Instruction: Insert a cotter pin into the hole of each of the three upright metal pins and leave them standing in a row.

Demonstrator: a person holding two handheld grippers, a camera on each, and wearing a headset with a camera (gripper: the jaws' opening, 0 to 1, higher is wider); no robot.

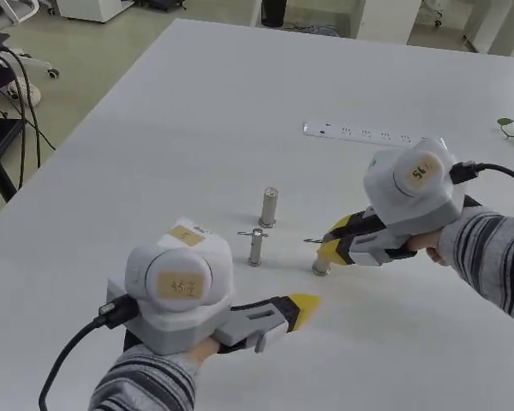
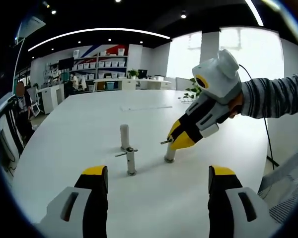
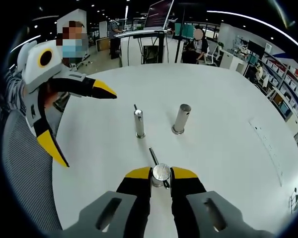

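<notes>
Three pins (image 1: pixel 255 247) are stood ahead of the left claw (image 2: pixel 158 171), spread idle. The right claw (image 1: pixel 328 241) is pressed together, seemingly pinching a cotter (image 1: pixel 313 241) for threading the pin (image 1: pixel 321 267) beneath it.

Bright ceiling light washes the white table (image 1: pixel 197 128), shadows on it faint, its edges bowed in both gripper views.

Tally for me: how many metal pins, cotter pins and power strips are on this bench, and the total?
Metal pins: 3
Cotter pins: 2, one through the middle pin, one held by the right gripper
Power strip: 1
Total: 6
</notes>
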